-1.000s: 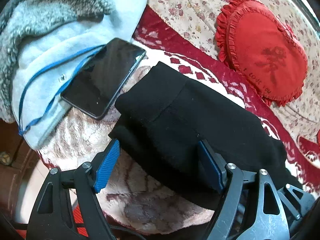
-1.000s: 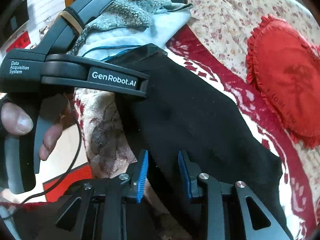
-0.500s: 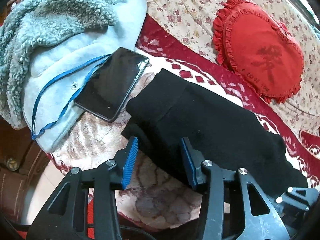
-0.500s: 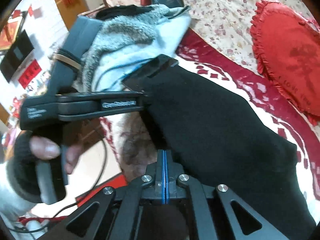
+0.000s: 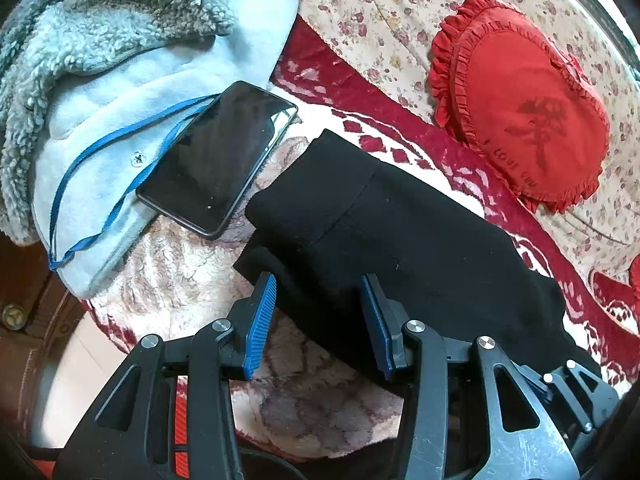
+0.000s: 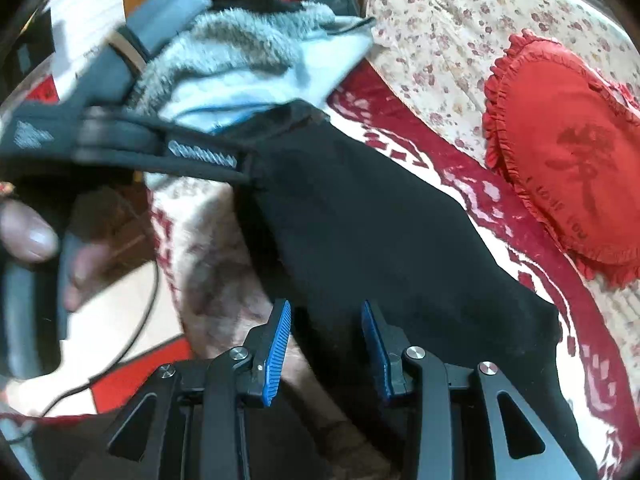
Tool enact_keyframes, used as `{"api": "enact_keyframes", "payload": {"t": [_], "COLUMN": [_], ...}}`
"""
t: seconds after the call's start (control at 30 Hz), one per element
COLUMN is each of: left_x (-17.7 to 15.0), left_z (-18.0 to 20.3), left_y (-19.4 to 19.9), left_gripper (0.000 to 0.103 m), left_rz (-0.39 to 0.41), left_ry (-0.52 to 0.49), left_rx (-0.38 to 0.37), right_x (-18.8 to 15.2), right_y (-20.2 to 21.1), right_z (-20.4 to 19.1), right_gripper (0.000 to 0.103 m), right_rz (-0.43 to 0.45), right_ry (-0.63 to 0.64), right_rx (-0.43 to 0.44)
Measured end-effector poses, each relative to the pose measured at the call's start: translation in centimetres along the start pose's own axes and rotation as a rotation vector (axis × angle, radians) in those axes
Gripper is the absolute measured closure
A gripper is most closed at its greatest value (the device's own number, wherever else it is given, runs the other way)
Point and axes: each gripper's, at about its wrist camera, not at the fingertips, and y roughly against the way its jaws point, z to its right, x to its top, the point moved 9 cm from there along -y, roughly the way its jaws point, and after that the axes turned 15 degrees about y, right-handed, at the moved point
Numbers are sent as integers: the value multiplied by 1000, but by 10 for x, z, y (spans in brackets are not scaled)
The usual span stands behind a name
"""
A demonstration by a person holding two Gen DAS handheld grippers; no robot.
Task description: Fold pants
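Note:
The black pants (image 5: 400, 240) lie folded in a long strip on a red and cream plush blanket (image 5: 180, 272). My left gripper (image 5: 320, 320) is open, its blue pads on either side of the near edge of the folded pants, gripping nothing. In the right wrist view the pants (image 6: 380, 232) run from upper left to lower right. My right gripper (image 6: 324, 344) is open over the near edge of the pants. The left gripper's body (image 6: 120, 148), held by a hand, shows blurred at the left.
A black phone (image 5: 218, 156) lies on a light blue fleece garment (image 5: 120, 80) with a blue cord, just left of the pants. A red heart-shaped cushion (image 5: 520, 120) sits on a floral sheet (image 5: 380, 12) to the right. The blanket's edge and floor are at lower left.
My right gripper was shut half a second ago and has opened. My left gripper narrowed, then opened a little again and drew back slightly. The pants have stayed in place.

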Motion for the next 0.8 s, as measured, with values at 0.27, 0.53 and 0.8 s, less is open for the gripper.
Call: {"api": "enact_keyframes", "payload": {"t": [0.27,0.53,0.8], "left_x": [2,-4,6], "left_z": [6,-6,-17], "left_y": [0,1,17], "left_gripper": [68,70,69], "left_rz": [23,15,59], "left_ry": [-12,-19,0], "left_rx": [-15,3,28], "right_x": [4,5,-5], "right_y": [1,7,27], "right_z": [24,2,9], "right_gripper": [98,98,89], "right_rz": [83,78,67], "right_ry": [-208,-204,-229], "right_rx": [164,204,218]}}
